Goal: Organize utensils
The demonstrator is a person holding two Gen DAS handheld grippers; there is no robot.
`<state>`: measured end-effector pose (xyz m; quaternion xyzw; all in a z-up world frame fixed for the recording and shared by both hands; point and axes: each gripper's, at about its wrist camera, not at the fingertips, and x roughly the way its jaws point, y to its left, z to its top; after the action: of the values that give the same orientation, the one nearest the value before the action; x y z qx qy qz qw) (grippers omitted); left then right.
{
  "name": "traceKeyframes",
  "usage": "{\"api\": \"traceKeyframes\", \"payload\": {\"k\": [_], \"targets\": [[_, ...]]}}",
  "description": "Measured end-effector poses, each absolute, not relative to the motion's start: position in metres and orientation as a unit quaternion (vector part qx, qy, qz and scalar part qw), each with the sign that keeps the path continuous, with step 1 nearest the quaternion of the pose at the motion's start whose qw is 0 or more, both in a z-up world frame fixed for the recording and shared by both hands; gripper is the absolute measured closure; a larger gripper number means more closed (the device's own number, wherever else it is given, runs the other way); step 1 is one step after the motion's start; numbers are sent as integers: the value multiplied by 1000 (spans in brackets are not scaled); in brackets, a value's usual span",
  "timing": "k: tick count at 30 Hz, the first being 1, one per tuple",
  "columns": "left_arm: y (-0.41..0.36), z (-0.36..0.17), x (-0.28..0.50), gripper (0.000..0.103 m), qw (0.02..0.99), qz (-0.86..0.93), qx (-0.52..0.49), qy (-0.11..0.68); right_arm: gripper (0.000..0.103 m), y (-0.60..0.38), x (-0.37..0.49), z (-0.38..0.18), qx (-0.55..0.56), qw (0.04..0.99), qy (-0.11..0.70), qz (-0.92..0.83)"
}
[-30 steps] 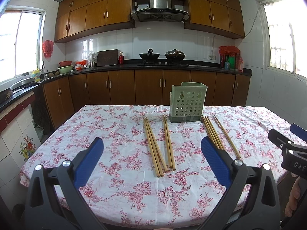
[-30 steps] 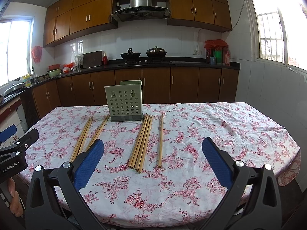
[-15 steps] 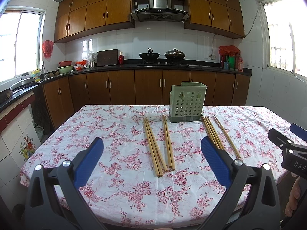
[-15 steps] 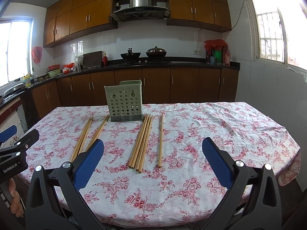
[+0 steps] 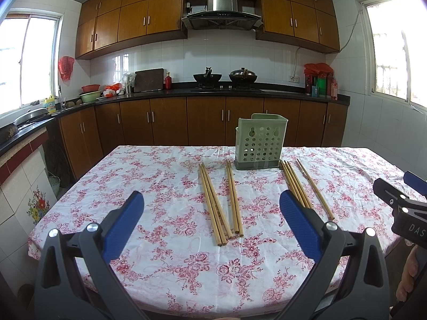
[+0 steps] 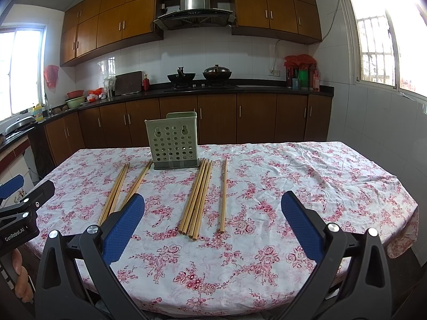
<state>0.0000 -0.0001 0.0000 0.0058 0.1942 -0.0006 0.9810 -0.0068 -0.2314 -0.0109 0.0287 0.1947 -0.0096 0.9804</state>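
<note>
A pale green perforated utensil holder (image 5: pixel 260 141) stands upright at the far middle of the floral table; it also shows in the right wrist view (image 6: pixel 173 141). Wooden chopsticks lie flat in groups: a left group (image 5: pixel 218 200) and a right group (image 5: pixel 296 186) in the left wrist view, and the same right group (image 6: pixel 197 197) with one single stick (image 6: pixel 223 194) in the right wrist view. My left gripper (image 5: pixel 210 221) is open and empty, near the table's front edge. My right gripper (image 6: pixel 213 221) is open and empty too, short of the sticks.
The table (image 5: pixel 160 186) has a pink floral cloth. Dark wooden cabinets and a black counter (image 5: pixel 213 93) with two woks run behind it. The right gripper's body shows at the right edge of the left wrist view (image 5: pixel 400 213).
</note>
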Motion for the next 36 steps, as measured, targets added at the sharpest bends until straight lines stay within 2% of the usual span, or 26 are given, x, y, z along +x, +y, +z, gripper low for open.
{"api": "traceKeyframes", "payload": {"k": [36], "targets": [[7, -10, 8, 4, 978, 7, 9, 206, 2, -234, -1, -15, 35, 978, 204, -8]]}}
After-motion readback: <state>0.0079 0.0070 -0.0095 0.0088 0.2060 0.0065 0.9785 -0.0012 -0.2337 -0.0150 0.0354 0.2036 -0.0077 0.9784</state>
